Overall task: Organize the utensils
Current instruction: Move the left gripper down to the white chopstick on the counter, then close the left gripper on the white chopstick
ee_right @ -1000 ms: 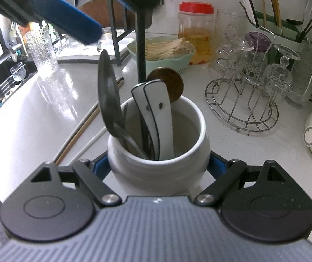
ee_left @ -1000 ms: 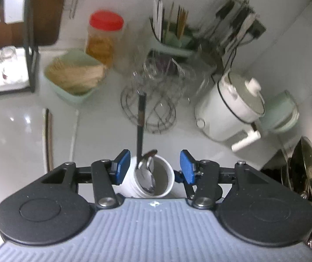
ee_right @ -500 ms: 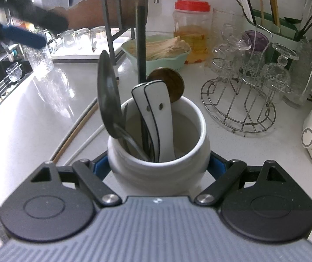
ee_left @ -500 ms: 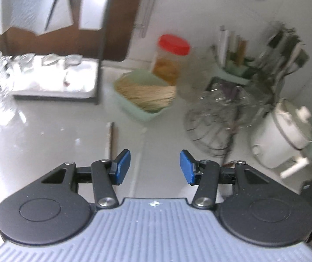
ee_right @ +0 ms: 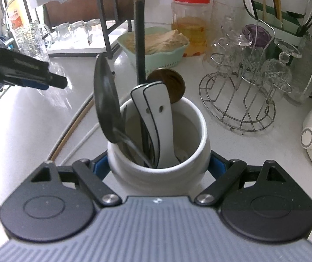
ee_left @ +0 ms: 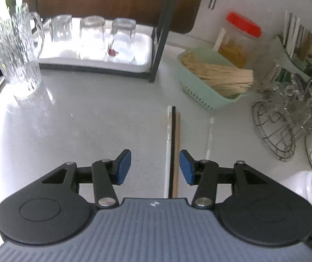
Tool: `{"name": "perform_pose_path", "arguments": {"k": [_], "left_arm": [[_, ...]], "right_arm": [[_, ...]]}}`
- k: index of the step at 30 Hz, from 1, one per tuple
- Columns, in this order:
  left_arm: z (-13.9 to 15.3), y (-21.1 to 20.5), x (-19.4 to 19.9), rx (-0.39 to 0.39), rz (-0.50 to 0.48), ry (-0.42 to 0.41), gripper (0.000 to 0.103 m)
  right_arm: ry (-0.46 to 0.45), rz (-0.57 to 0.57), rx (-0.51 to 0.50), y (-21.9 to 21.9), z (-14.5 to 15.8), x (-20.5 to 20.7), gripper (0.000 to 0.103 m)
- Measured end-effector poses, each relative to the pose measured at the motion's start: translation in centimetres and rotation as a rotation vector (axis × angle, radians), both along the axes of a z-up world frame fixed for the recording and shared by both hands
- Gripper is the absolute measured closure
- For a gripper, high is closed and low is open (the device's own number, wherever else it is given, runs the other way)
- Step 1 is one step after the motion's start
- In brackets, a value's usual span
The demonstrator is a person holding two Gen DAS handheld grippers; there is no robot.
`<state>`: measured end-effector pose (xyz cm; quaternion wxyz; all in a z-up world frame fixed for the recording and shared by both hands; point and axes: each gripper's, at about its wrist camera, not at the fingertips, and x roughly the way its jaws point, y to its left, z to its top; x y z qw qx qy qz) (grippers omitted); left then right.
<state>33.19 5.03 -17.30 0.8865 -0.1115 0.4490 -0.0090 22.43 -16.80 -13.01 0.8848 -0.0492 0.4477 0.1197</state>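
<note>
The right gripper (ee_right: 159, 166) grasps a white ceramic utensil crock (ee_right: 159, 152) standing on the white table (ee_right: 35, 118), its blue fingers (ee_right: 100, 163) pressed against the crock's sides. In the crock stand a dark metal ladle (ee_right: 106, 100) leaning toward 10 o'clock, two white black-edged spoon handles (ee_right: 156, 118), a round brown wooden piece (ee_right: 171, 85) at the far rim, and a tall black handle (ee_right: 139, 43) rising toward 12 o'clock.

The left gripper (ee_left: 155, 167) hangs above the table, fingers (ee_left: 123, 167) released with nothing gripped. Seen between them, just beside the right-hand finger, lie a white chopstick (ee_left: 167, 148), a black chopstick (ee_left: 173, 148) and a wooden chopstick (ee_left: 177, 148), side by side and running toward 12 o'clock. A thinner white stick (ee_left: 209, 139) lies apart at 1 o'clock.

At 1 o'clock beyond them sits a green basket of bamboo sticks (ee_left: 217, 76), with a red-lidded jar (ee_left: 239, 39) behind it. A wire glass rack (ee_left: 287, 118) stands at 3 o'clock, a glass mug (ee_left: 13, 48) at 10 o'clock.
</note>
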Motion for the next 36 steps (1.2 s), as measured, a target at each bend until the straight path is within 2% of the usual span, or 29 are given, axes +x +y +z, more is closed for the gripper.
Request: {"name": "perform_pose_path", "arguments": {"k": [4, 10, 16, 27, 29, 31, 32, 33, 34, 36], "left_arm": [[-1.5, -0.5, 0.9, 0.073, -0.013, -0.002, 0.048], [-2.9, -1.4, 1.7, 0.101, -0.076, 0.002, 0.048], [-4.2, -1.6, 2.3, 0.083, -0.115, 0.030, 0.048], [-4.4, -1.5, 2.1, 0.160, -0.186, 0.000, 0.049], [-4.4, -1.8, 2.0, 0.191, -0.198, -0.002, 0.054], [-4.4, -2.2, 1.8, 0.212, -0.224, -0.010, 0.070], [-4.4, -2.3, 1.8, 0.208, -0.231, -0.009, 0.073], [-4.3, -2.4, 1.7, 0.203, -0.238, -0.008, 0.088], [-4.4, -2.5, 1.7, 0.189, -0.255, -0.009, 0.096], [-4.4, -2.7, 1.5, 0.190, -0.265, -0.013, 0.096]], "right_arm": [[0.006, -0.029, -0.001, 0.1, 0.0, 0.0, 0.012], [0.012, -0.065, -0.007, 0.5, 0.0, 0.2, 0.012], [0.014, -0.105, -0.011, 0.8, 0.0, 0.3, 0.012], [0.003, -0.184, -0.018, 1.3, -0.1, -0.5, 0.012], [0.001, -0.191, -0.019, 1.4, -0.1, -0.6, 0.012], [0.001, -0.195, -0.021, 1.4, -0.1, -0.8, 0.012], [0.002, -0.196, -0.021, 1.5, -0.1, -0.8, 0.012], [0.002, -0.198, -0.021, 1.5, 0.0, -0.8, 0.012], [0.003, -0.200, -0.021, 1.5, 0.0, -0.8, 0.012], [0.002, -0.204, -0.020, 1.5, 0.0, -0.8, 0.012]]}}
